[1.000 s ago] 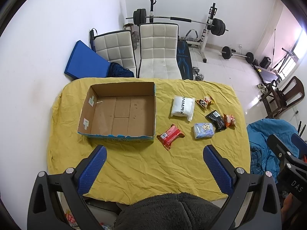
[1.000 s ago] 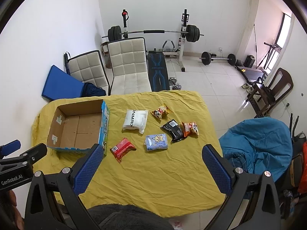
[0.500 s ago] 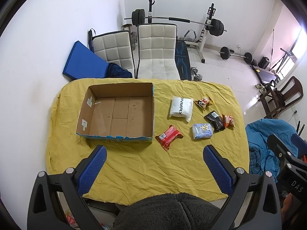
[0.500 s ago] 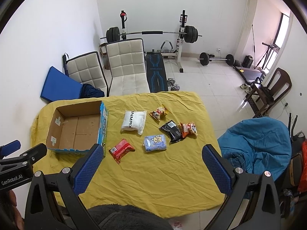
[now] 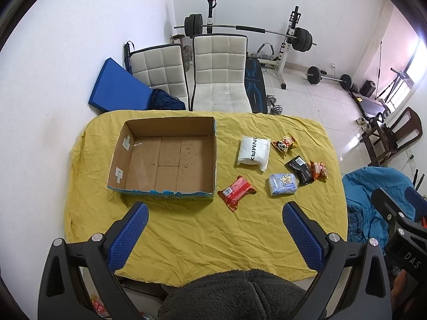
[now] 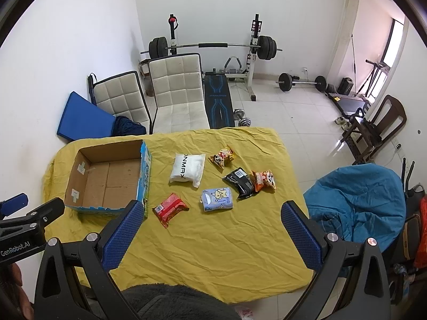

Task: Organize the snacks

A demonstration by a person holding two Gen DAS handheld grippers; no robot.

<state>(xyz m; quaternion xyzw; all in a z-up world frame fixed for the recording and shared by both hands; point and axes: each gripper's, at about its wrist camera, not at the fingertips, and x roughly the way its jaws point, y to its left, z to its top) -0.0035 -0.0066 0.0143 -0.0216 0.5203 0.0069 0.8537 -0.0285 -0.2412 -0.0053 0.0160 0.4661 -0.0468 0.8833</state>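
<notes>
An empty cardboard box stands on the left of a table with a yellow cloth. To its right lie a red packet, a white packet, a light blue packet, a black packet and two orange snack bags. My left gripper and right gripper hover high above the table's near edge, both open and holding nothing.
Two white padded chairs stand behind the table, with a blue mat and a barbell rack against the wall. A blue beanbag sits right of the table. A wooden chair stands further right.
Both views have pulled back and up slightly, so the table looks a little smaller. Nothing on the table has moved.
</notes>
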